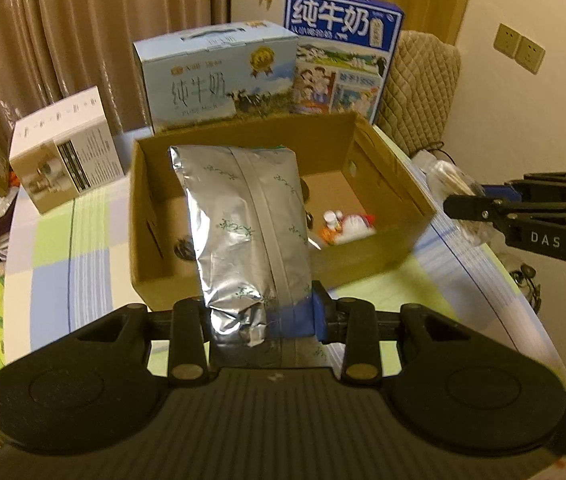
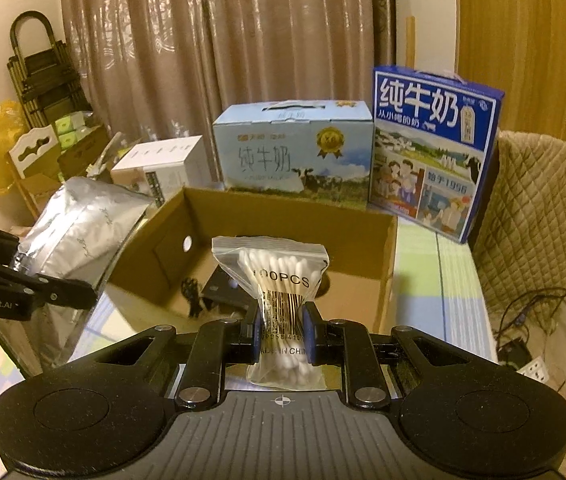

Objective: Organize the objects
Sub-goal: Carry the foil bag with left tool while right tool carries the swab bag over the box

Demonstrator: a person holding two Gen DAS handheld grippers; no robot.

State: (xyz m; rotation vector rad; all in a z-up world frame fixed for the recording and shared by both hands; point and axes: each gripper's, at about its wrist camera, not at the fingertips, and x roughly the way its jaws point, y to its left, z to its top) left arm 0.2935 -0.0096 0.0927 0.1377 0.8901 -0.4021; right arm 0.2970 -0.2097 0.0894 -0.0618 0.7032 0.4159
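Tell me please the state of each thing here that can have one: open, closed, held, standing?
left tool: shut on the silver foil bag
right tool: shut on the cotton swab bag
cotton swab bag: zip closed
cardboard box: open on top, some small items inside
light blue milk carton: closed, upright
dark blue milk carton: closed, upright

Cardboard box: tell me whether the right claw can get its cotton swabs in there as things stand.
Probably yes. The cardboard box is open on top, the right claw holds the cotton swabs before it, and nothing blocks that side.
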